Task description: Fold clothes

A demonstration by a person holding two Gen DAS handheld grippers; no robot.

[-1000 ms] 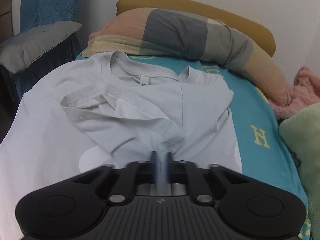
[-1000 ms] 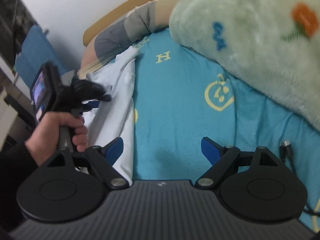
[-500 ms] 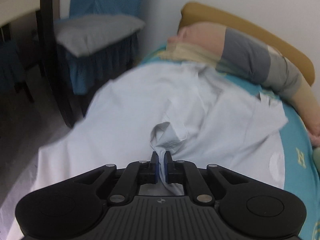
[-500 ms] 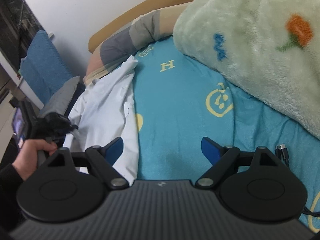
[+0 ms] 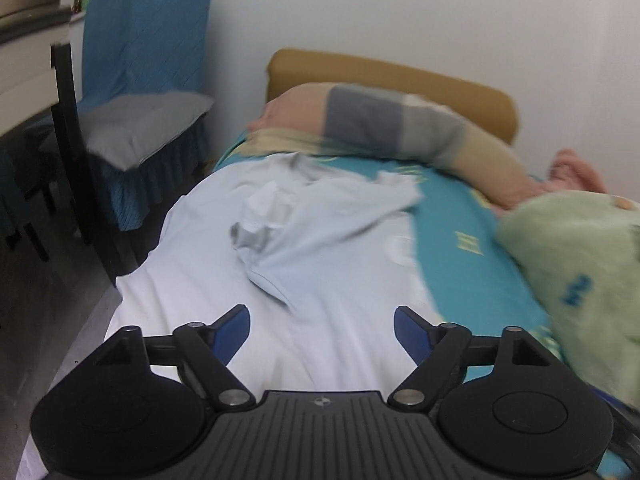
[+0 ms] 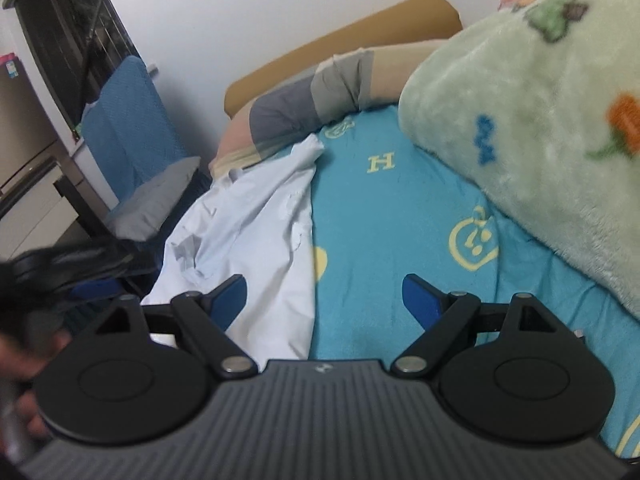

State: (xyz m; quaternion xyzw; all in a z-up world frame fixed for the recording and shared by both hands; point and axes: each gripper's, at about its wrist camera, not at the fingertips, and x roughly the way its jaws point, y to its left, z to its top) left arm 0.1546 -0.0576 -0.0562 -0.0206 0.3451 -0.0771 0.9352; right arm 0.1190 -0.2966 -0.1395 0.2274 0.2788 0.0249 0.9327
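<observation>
Blue-padded fingers of the left gripper [image 5: 322, 330] now stand wide and empty, having let go the sleeve pinched half a second ago. The pale grey cotton T-shirt [image 5: 320, 248] lies rumpled on the turquoise printed bedsheet [image 6: 400, 220], unfolded. The right gripper [image 6: 324, 298], also wide, hovers at the shirt's edge; only its view shows the person's left hand [image 6: 24, 344].

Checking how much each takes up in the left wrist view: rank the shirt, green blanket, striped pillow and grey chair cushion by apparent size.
1. shirt
2. green blanket, though nearness may inflate it
3. striped pillow
4. grey chair cushion
</observation>
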